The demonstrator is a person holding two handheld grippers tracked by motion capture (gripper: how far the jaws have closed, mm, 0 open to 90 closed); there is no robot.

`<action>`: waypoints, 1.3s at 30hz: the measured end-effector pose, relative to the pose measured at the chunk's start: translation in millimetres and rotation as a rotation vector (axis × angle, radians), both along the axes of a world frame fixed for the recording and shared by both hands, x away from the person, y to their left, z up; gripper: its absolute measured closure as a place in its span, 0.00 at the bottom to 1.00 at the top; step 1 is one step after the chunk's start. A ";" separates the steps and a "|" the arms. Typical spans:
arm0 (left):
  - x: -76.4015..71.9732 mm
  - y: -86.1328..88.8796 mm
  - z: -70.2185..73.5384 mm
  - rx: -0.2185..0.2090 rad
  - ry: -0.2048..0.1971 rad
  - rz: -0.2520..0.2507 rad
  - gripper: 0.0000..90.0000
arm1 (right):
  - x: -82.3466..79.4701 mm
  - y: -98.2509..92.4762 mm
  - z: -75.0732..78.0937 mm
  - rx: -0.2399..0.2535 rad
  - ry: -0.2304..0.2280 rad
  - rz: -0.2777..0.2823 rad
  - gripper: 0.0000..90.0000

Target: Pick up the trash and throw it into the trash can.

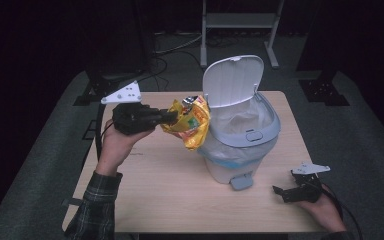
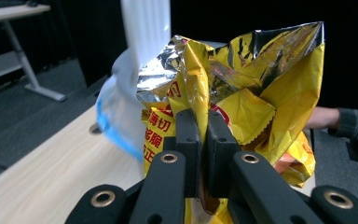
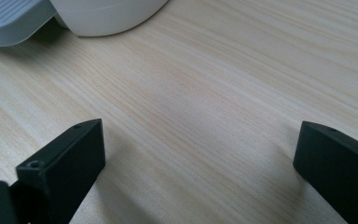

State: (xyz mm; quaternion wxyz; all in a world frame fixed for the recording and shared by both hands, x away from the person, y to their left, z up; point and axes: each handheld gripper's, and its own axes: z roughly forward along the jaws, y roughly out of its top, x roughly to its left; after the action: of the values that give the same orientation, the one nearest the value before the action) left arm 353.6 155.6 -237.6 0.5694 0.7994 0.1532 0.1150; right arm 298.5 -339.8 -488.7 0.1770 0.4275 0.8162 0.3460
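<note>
Foil crumples between the jaws of my left gripper (image 1: 169,117), which are clamped on a yellow snack bag (image 1: 190,121) held above the counter (image 1: 170,185), just left of the white pedal bin (image 1: 240,135) whose lid (image 1: 231,80) stands open. My right gripper (image 1: 286,192) rests low at the counter's near right, jaws wide apart, near the bin's grey pedal (image 1: 241,181).

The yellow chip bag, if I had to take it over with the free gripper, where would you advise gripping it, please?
Probably the crumpled upper edge of the chip bag, coming from the bin side: the left gripper already pinches its near side, and the folded foil there looks thin enough to fit between jaws.
</note>
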 end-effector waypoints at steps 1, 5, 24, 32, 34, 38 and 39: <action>1.4 -4.6 2.7 -0.004 -0.001 -0.008 0.96 | 0.0 0.0 0.0 0.000 0.000 0.000 0.01; 8.4 -23.5 10.6 -0.004 -0.010 -0.038 0.96 | 0.0 0.0 0.0 0.000 0.000 0.000 0.01; 52.7 -106.8 11.0 -0.035 0.005 -0.081 0.95 | -0.1 0.8 0.1 0.000 0.001 0.015 0.01; 61.8 -119.7 3.1 -0.044 0.012 -0.048 0.74 | 0.0 0.8 0.0 0.000 0.000 0.015 0.01; 60.4 -118.9 4.3 -0.048 0.003 -0.044 0.70 | -0.1 0.8 0.0 0.000 0.000 0.015 0.01; 55.0 -111.6 9.7 -0.058 -0.015 -0.044 0.72 | -0.1 0.8 0.0 0.000 0.000 0.015 0.01; 53.4 -108.3 11.1 -0.053 -0.019 -0.046 0.75 | -0.1 0.8 0.0 0.000 0.000 0.015 0.01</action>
State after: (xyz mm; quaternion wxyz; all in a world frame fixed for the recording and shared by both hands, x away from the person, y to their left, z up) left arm 407.0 47.2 -226.5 0.5944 0.7861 0.1325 0.1055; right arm 298.5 -339.0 -488.7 0.1743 0.4216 0.8194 0.3471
